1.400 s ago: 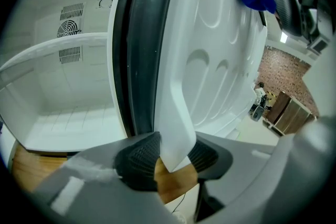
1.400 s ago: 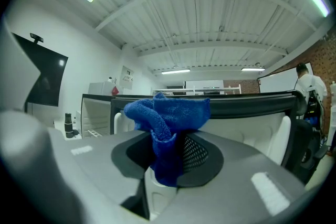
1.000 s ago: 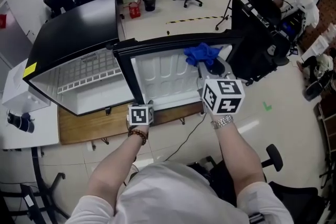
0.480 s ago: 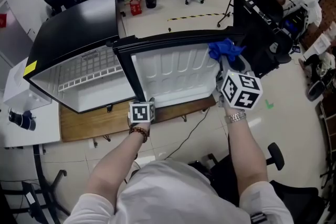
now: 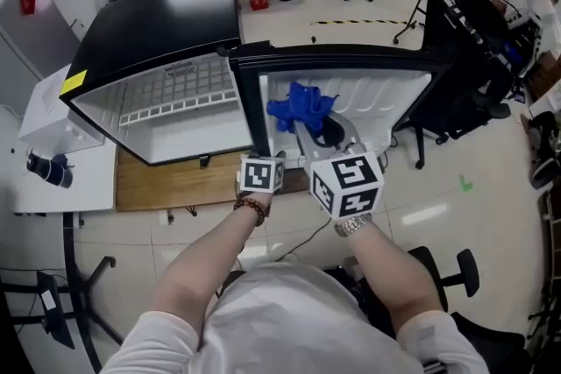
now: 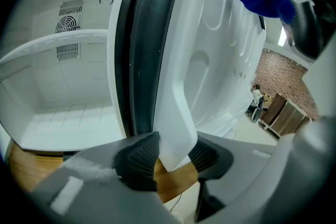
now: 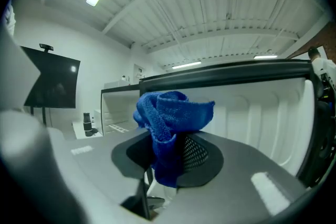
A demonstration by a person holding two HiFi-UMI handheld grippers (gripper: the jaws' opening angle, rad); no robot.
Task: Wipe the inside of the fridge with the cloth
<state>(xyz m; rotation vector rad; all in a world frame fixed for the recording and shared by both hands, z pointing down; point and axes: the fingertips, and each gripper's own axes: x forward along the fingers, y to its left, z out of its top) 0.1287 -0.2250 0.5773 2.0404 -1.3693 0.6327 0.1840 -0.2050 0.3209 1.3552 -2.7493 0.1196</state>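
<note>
I had the right hand-held gripper (image 7: 168, 162) clamped on the blue cloth (image 5: 298, 108), which was bunched ahead of its jaws at the hinge end of the fridge door (image 5: 386, 101); I could not tell if it touched. The left hand-held gripper (image 6: 170, 157) pinched that door's lower lip beside the hinge. I judged the liner's long run lay open away from the hinge, and the fridge cavity (image 5: 193, 136) beyond it.

The right tongs (image 5: 309, 127) have swept the blue cloth (image 5: 294, 108) leftward across the door's inner panel (image 5: 394, 99).
</note>
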